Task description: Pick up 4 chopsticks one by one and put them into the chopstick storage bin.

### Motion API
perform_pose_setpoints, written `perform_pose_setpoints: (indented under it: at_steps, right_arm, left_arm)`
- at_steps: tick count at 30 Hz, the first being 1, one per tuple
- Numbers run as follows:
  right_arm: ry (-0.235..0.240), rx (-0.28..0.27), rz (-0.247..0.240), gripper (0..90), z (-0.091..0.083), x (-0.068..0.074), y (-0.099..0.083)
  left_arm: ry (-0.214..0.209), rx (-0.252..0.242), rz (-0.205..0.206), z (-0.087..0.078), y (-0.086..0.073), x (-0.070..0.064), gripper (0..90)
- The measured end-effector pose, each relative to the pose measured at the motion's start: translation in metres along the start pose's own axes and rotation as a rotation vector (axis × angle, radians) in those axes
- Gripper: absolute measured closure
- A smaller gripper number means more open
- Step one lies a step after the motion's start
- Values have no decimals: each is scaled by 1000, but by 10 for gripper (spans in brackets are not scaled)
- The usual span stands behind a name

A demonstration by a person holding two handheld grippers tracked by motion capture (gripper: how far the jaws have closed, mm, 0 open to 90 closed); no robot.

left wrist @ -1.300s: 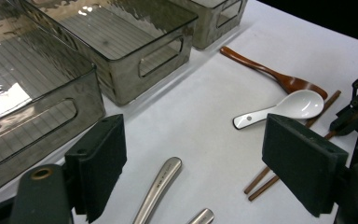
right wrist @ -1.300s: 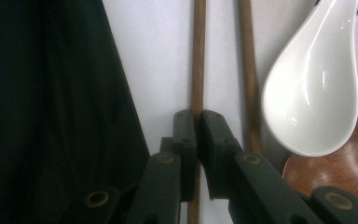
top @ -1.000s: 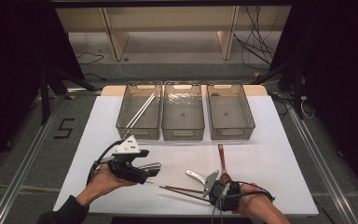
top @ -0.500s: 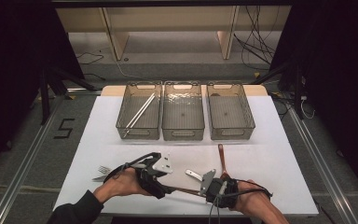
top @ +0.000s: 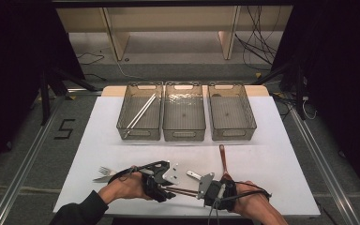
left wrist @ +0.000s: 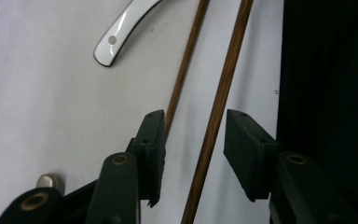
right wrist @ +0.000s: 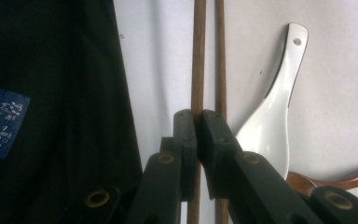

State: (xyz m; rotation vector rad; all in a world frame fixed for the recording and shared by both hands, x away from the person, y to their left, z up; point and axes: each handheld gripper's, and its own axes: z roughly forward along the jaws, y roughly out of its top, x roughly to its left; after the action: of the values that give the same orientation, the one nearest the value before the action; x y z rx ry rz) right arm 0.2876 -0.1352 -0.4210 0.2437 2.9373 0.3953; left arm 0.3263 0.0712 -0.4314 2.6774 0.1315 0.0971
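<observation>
Near the front edge of the white tabletop [top: 281, 140], from above, we see both hand-held grippers meeting over two brown chopsticks [top: 185, 191], with a fork [top: 104, 171] to the left and three bins [top: 186, 117] behind. Along our left hand-held gripper [left wrist: 193, 140], jaws stand apart astride one chopstick [left wrist: 216, 107], a white spoon handle [left wrist: 121, 30] beyond. Along our right hand-held gripper [right wrist: 198, 122], jaws clench one chopstick [right wrist: 198, 56]; the white spoon [right wrist: 272, 116] lies just beside.

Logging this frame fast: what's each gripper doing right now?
Left gripper: open, jaws on either side of one brown chopstick, not clamped.
Right gripper: shut on the other brown chopstick.
</observation>
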Motion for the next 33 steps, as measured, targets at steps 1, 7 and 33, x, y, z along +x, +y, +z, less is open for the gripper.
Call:
perform_pose_setpoints:
  at_steps: [1, 7, 33]
  right_arm:
    - [-1, 0, -1, 854, 0, 0, 0]
    - [0, -7, -12, 854, 0, 2, 1]
    - [-36, -134, 170, 543, -20, -14, -23]
  left_arm:
    - [3, 8, 8, 0, 0, 0, 613]
    - [-19, 16, 18, 2, 0, -1, 694]
    - [-100, -11, -80, -13, -18, 12, 850]
